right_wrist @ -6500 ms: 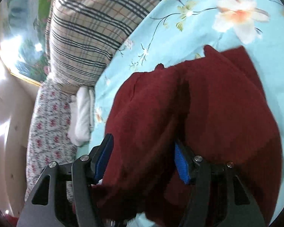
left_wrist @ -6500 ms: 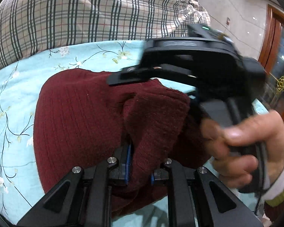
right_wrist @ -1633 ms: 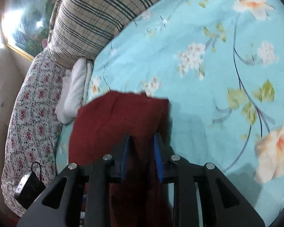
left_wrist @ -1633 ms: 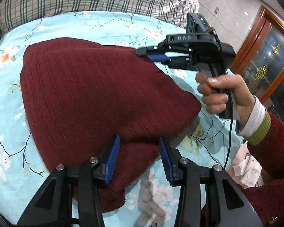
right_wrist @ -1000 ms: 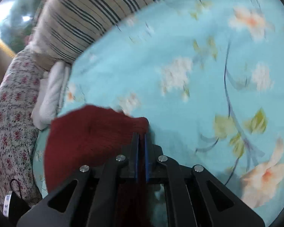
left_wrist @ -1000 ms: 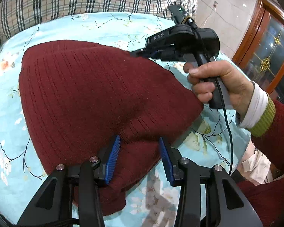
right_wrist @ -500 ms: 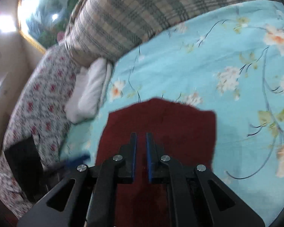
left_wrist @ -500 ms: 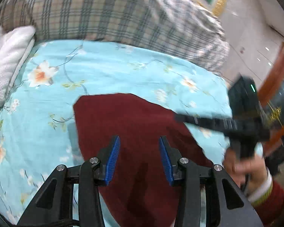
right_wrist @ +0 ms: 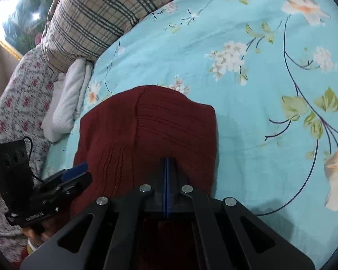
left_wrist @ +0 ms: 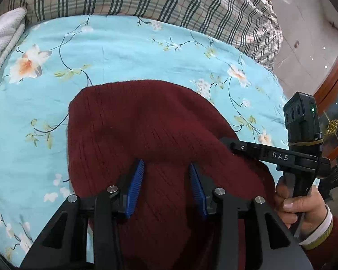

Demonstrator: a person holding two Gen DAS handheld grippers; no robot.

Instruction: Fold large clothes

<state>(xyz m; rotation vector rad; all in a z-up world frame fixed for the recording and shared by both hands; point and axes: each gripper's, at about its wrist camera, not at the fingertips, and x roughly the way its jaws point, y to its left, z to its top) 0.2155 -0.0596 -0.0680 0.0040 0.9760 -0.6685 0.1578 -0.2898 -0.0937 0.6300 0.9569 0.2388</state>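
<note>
I see the sweater (left_wrist: pixel 146 123) folded compact on the bed (left_wrist: pixel 124 51); left gripper (left_wrist: pixel 166 186) gapes empty, right gripper (right_wrist: pixel 166 180) is pinched closed on nothing; only tidying seems left.

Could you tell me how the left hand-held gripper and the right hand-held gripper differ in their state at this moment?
The left hand-held gripper has its blue pads apart, while the right hand-held gripper has its pads pressed together with nothing visible between them. In the right wrist view the left one sits at the maroon sweater's left edge, the right one nearer its right side. Both hover over the folded sweater on the floral sheet, holding no cloth.
</note>
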